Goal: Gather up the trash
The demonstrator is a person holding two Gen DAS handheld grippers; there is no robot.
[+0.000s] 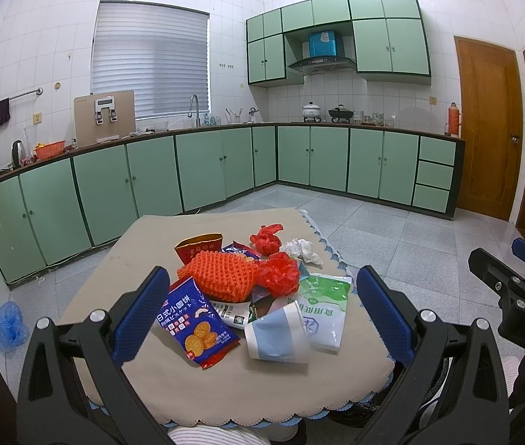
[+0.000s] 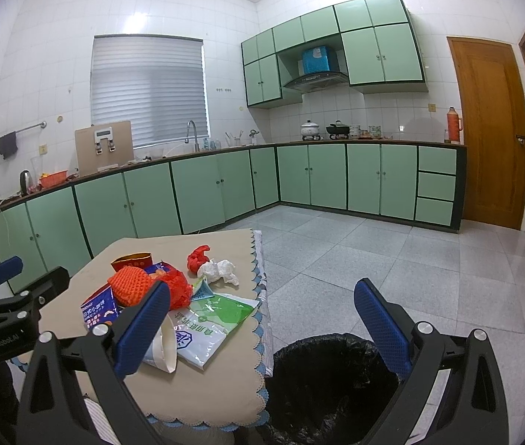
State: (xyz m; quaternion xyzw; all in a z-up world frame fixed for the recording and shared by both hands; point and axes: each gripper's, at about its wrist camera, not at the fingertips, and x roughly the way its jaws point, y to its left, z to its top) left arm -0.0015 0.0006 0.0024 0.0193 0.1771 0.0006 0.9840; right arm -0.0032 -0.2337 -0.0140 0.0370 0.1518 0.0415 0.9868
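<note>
Left gripper spread wide, empty, level over bench near edge. Right gripper likewise gaping above black-lined bin beside bench. Bin contents can't tell. Trash pile mid-bench: biscuit packet, paper cup, orange foam net, tissue.

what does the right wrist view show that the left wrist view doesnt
Only the right wrist view shows the bin with its black bag, on the floor beside the table edge, and the left gripper from the side.

Only the left wrist view shows the blue bag on the floor and the right gripper.

Both show the table with its pile of trash, including the blue snack packet and crumpled tissue.
</note>
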